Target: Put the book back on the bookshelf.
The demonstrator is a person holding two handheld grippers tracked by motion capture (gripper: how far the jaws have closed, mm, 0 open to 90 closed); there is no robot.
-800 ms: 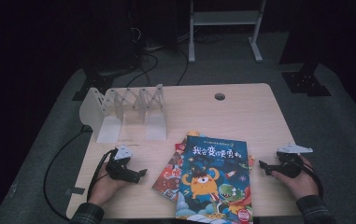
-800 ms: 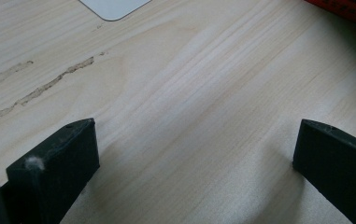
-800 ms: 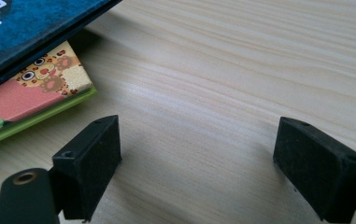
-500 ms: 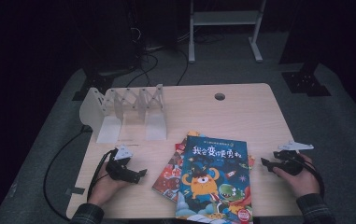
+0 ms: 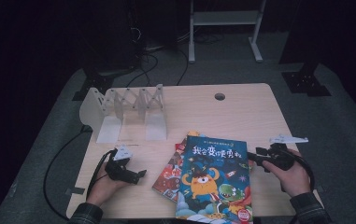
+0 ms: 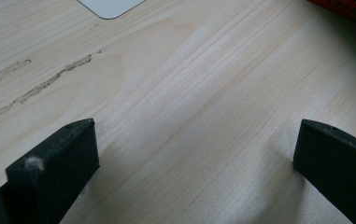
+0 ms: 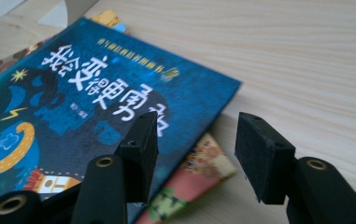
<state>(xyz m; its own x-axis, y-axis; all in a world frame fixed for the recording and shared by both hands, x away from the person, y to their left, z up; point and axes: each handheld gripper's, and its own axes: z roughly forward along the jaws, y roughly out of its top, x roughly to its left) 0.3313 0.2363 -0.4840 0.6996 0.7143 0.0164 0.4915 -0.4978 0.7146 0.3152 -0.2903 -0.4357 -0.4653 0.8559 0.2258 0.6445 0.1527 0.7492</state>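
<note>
Fingers, right gripper: parted about halfway, nothing clamped, hovering at the right edge of the blue picture book
Fingers, left gripper: spread wide over bare wood, holding nothing
Blue picture book: flat at the table's near edge, atop a red picture book that peeks out at its left
Step in hand, as I judge it: take the blue cover's right edge; slide one jaw low under the overhanging corner, keep the other above, close squarely
Open room: bare wooden table right of and beyond the books, free for lifting
Far left: white folding book rack, upright, well apart from the stack
</note>
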